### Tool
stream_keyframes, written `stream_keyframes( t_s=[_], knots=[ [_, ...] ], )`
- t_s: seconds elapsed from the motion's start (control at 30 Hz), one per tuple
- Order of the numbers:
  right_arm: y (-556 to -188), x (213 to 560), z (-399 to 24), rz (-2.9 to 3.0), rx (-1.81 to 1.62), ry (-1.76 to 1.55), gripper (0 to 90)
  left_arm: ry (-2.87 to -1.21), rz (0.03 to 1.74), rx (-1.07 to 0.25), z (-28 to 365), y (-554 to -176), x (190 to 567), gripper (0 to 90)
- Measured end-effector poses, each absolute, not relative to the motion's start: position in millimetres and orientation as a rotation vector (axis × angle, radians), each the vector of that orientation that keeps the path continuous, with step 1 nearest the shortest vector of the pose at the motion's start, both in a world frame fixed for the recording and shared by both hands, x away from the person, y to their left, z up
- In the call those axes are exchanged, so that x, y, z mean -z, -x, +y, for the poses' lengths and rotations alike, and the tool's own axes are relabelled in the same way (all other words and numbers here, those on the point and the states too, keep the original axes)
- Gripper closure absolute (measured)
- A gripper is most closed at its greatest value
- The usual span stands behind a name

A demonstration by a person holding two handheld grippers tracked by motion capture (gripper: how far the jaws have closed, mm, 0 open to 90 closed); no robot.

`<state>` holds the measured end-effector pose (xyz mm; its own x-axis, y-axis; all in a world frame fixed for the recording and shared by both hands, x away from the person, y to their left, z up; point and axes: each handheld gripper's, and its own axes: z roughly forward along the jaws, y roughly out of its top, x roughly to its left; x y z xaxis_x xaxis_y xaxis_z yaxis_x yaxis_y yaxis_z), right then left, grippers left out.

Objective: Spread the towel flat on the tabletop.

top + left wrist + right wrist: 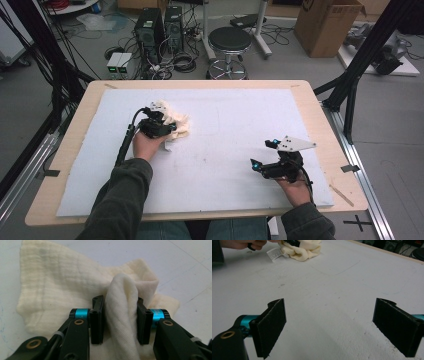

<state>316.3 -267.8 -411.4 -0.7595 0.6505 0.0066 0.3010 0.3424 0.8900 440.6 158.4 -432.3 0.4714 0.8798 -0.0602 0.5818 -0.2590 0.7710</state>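
The cloth (172,122) sits bunched up on the white mat (225,165) that covers the desk (320,115), over in the far-left part of it. The left tool (159,116) is right on top of the heap, with the person's left hand (145,145) behind it.

In the left gripper view the cloth (62,285) is spread out flat behind, and one thick fold (121,315) of it stands up between the two black pads (97,320). Both pads touch that fold on either side, so the left tool is clamped on the cloth.

From the right gripper view the cloth (303,250) shows up at the top edge, with a small white tag (275,253) sticking out of it onto the mat, just beside the hand.

The right tool (264,152) is well apart from all that, down in the near-right part of the mat, held in the right hand (295,192). Its pads (270,327) stand wide apart with bare mat between them, so it's holding nothing. A grey three-cornered plate (296,144) rides on top of it.
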Motion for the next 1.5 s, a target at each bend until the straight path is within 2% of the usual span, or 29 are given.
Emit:
stream_keyframes(
  t_s=[0.27,0.37,0.87,1.33,1.5],
  knots=[
    [-317,412,-267,2.268,-1.384,-0.829,10.7,-1.965,1.223,-0.506,158,-441,434,79.2],
    [-317,412,-266,2.267,-1.386,-0.826,10.7,-1.960,1.203,-0.505,160,-439,428,81.8],
    [-316,412,-264,2.273,-1.368,-0.825,10.7,-1.900,1.104,-0.446,155,-415,395,82.3],
    [-312,411,-265,2.259,-1.372,-0.818,10.7,-1.916,0.913,-0.358,129,-368,356,82.3],
    [-311,410,-264,2.258,-1.377,-0.819,10.7,-1.922,0.840,-0.277,111,-348,345,82.3]
  ],
)
